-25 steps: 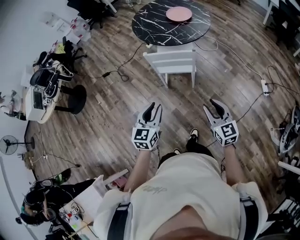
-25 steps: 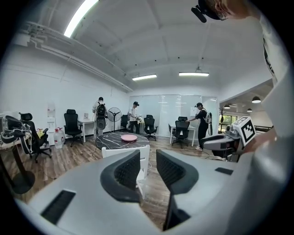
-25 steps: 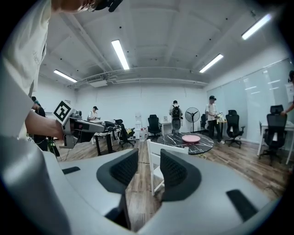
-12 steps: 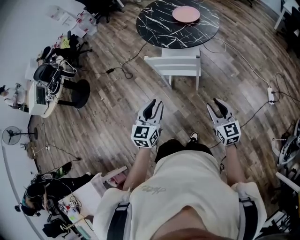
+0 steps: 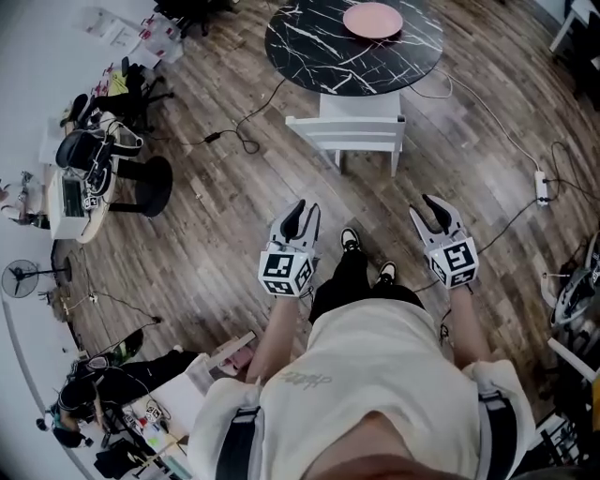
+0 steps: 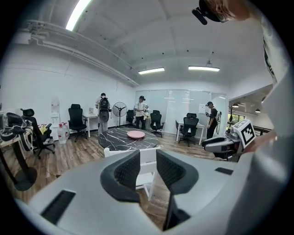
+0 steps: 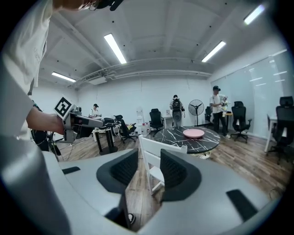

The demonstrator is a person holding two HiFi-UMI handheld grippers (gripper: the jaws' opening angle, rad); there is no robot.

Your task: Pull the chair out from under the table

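A white wooden chair (image 5: 349,129) stands pushed against the near side of a round black marble table (image 5: 319,47), which carries a pink plate (image 5: 372,18). My left gripper (image 5: 305,214) and right gripper (image 5: 429,211) are held side by side over the wooden floor, short of the chair and apart from it. Both are open with nothing between the jaws. In the left gripper view the chair (image 6: 143,176) shows through the gap of the left gripper (image 6: 148,160). The right gripper (image 7: 149,167) points at the chair's back (image 7: 159,145) from its left side.
Cables (image 5: 248,141) and a power strip (image 5: 541,185) lie on the floor beside the table. A black stool (image 5: 150,192) and a cluttered desk (image 5: 80,192) stand at the left. Office chairs and several people are far behind the table.
I have stepped toward the chair: one foot now shows ahead between the grippers. Both grippers moved forward with me. Their jaws stand as before.
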